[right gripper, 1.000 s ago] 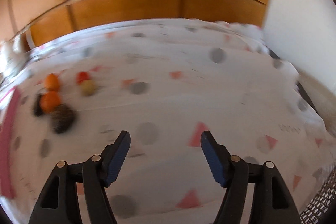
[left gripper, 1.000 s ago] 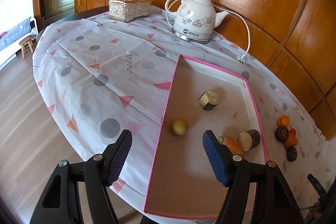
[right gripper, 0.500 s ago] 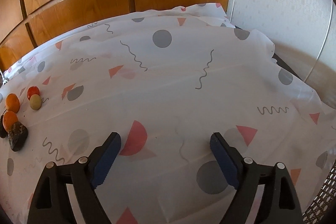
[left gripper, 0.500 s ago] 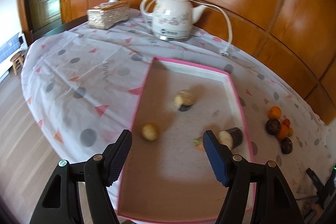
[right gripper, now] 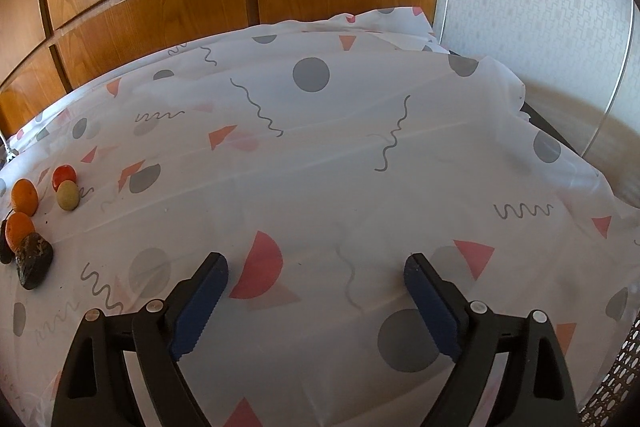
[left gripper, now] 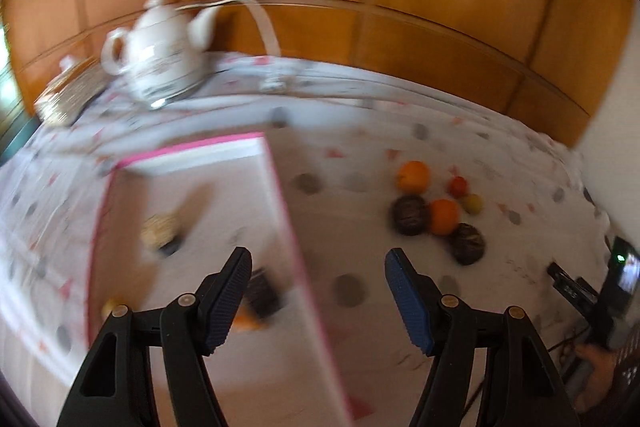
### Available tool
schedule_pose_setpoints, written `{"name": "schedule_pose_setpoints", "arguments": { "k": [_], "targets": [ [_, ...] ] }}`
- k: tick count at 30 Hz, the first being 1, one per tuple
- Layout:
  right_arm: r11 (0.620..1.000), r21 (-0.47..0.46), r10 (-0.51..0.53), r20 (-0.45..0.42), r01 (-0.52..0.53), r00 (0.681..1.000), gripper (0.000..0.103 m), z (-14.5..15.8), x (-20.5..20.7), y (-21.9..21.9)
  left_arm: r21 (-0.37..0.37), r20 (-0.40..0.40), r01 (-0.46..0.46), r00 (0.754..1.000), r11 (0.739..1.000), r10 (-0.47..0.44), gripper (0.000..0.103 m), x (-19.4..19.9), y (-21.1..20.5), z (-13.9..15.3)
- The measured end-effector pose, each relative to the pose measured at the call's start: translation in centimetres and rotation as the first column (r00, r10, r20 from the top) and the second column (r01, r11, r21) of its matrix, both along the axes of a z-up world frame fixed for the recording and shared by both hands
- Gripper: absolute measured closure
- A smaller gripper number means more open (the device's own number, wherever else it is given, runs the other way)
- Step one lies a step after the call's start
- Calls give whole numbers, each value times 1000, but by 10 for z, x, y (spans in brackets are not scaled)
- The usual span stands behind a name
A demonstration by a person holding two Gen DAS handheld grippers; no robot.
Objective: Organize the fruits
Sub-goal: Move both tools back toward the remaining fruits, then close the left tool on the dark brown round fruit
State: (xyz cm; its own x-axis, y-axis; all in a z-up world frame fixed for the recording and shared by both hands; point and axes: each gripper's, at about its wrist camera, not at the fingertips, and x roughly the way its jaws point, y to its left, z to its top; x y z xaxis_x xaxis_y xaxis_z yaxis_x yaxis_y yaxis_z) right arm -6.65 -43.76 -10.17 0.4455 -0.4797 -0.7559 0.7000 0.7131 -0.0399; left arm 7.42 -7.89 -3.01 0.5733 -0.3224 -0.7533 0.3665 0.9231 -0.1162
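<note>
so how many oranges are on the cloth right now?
2. One orange at the far side of the fruit cluster, the other orange nearer, between the two dark fruits. None visibly hidden.

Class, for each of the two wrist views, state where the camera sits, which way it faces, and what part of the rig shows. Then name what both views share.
Left wrist: rides the left gripper, facing the pink-rimmed tray, white kettle and wood panelling; its open fingers show, motion-blurred.
Right wrist: rides the right gripper, facing patterned tablecloth toward the wall corner; its open fingers show.
Shared: the fruit cluster, tablecloth and panelling.
</note>
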Motion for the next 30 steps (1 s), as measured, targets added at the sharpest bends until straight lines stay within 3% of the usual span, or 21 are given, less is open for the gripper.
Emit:
{"name": "schedule_pose_setpoints", "arguments": {
  "k": [6,11,16,21,25,28,29,30],
  "targets": [
    [1000,2,2,4,-2,1000,10,-1,0,0,35,-57,180,982,983,-178,38,25,-55,-18],
    [1000,4,6,7,-6,1000,8,-1,0,0,62,-142,256,959,965,-245,38,50,-85,-41],
    [1000,6,12,8,-13,1000,6,-1,2,-1,24,-166,237,959,971,-230,39,68,-96,-51],
    [1000,7,12,8,-12,1000,5,-1,1,0,-80,-221,190,954,979,-203,42,85,-97,-62],
    [1000,6,12,8,-12,1000,5,-1,2,0,-140,-233,140,958,980,-170,39,94,-95,-70],
    [1000,6,11,8,-11,1000,5,-1,2,0,-219,-277,63,953,974,-124,46,101,-83,-79],
    [1000,6,11,8,-11,1000,5,-1,2,0,-204,-272,63,955,977,-119,56,100,-83,-77],
    [1000,6,11,8,-11,1000,5,-1,2,0,-197,-275,70,953,978,-124,59,98,-84,-76]
  ]
}}
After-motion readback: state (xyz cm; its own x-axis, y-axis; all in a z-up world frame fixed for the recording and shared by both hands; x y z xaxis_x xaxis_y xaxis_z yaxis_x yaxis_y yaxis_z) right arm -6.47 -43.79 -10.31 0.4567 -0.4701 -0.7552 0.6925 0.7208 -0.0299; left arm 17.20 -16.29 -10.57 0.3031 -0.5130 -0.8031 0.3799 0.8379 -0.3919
